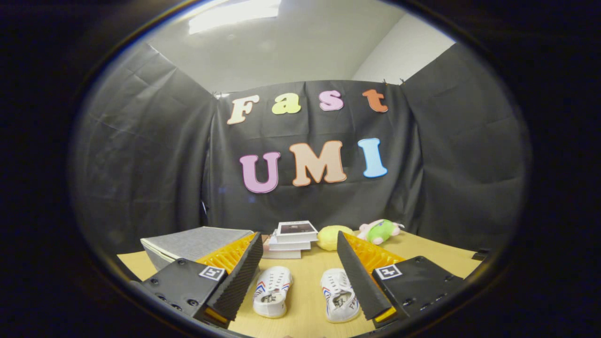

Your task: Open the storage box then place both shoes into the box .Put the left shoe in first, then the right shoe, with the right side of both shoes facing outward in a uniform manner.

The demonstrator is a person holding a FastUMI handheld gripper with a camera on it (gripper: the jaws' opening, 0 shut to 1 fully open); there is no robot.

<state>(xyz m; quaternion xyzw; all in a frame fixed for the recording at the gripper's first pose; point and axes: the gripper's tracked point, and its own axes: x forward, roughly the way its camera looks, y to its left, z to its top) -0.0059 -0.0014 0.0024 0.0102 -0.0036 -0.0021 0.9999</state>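
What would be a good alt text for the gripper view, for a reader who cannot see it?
The tongs are open above a wooden table, with two white shoes lying side by side between their fingers. Beyond the fingers sit a closed grey storage box, a stack of books, a yellow plush toy and a green and pink one.

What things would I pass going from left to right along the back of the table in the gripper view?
Grey storage box → stack of books → yellow plush toy → pink and green plush toy. Nearer, the two shoes lie between the open gripper fingers.
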